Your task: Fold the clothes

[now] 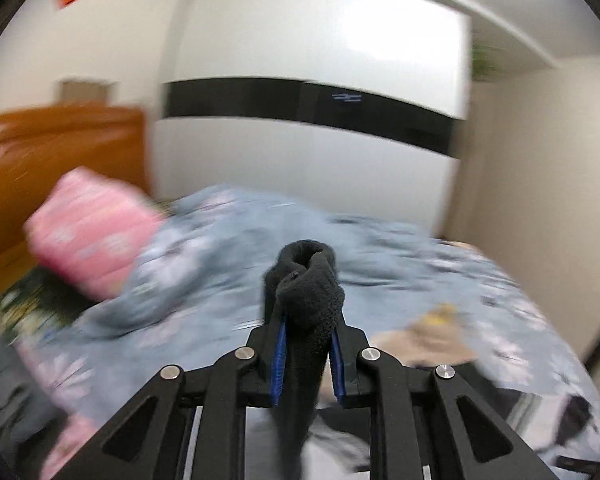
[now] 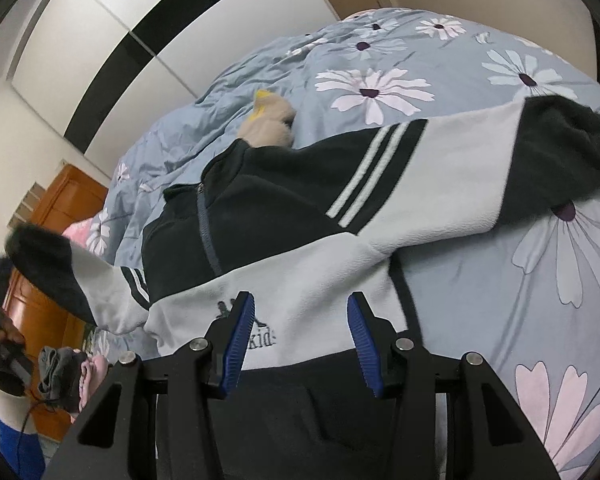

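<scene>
A black and light grey zip jacket [image 2: 300, 208] lies spread on the flowered bed cover [image 2: 420, 60]. My left gripper [image 1: 306, 312] is shut on the jacket's black sleeve cuff [image 1: 308, 268], and its blue pads [image 1: 279, 356] press the fleece from both sides. In the right wrist view that sleeve [image 2: 52, 272] is lifted off the bed at the far left. The other sleeve [image 2: 568, 148] lies stretched out to the right. My right gripper [image 2: 300, 298] hovers open over the jacket's lower front by the small logo, with nothing pinched between its pads.
A beige and yellow soft item [image 2: 270, 124] lies on the bed beyond the collar. A pink pillow [image 1: 92, 232] rests by the wooden headboard [image 1: 60, 148]. A white wardrobe with a black band [image 1: 300, 40] stands behind the bed. Grey and pink clothes [image 2: 60, 372] are bunched at lower left.
</scene>
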The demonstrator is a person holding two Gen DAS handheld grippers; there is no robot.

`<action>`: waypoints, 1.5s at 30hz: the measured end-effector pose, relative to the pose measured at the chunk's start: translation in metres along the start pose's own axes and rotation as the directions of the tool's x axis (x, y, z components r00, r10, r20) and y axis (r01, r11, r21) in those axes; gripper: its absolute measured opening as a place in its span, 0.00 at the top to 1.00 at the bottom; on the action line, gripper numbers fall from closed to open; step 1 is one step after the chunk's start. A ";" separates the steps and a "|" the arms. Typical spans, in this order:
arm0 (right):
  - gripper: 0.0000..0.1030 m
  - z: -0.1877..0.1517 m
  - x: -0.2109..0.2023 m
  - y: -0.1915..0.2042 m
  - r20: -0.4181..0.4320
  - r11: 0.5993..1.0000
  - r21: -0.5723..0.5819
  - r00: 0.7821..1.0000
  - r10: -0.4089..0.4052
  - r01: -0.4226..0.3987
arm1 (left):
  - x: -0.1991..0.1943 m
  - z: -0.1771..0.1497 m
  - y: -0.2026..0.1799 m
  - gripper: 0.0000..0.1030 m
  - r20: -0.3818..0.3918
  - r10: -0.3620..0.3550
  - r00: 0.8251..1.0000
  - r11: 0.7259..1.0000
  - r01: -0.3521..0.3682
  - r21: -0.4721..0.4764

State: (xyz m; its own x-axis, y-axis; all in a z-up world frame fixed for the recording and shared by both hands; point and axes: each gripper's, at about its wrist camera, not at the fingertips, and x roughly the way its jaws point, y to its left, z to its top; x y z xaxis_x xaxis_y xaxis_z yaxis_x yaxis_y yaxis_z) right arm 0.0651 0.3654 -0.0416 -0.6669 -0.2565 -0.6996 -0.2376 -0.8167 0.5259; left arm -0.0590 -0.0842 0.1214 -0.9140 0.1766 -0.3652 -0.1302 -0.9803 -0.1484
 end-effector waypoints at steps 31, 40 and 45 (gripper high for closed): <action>0.52 0.001 0.032 -0.058 -0.021 0.992 0.118 0.999 0.035 -0.032 | 0.128 -0.177 -0.231 0.37 -0.522 -0.298 0.799 0.889 0.432 0.154; 0.47 0.042 0.106 0.016 -0.097 0.981 0.002 0.977 0.193 -0.193 | 0.129 -0.158 -0.053 0.31 -0.463 0.053 0.885 0.998 -0.064 -0.009; 0.47 0.051 0.148 0.014 -0.130 0.985 0.055 0.977 0.171 -0.165 | 0.137 -0.169 -0.001 0.31 -0.500 0.039 0.865 0.981 -0.129 -0.146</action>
State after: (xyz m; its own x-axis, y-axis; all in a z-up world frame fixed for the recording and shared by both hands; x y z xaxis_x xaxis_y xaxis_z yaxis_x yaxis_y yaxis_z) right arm -0.0730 0.3423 -0.1125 -0.6002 -0.4573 -0.6562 -0.1626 -0.7335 0.6599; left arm -0.1191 -0.0438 -0.0836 -0.6033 0.1585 -0.7816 0.0463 -0.9714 -0.2328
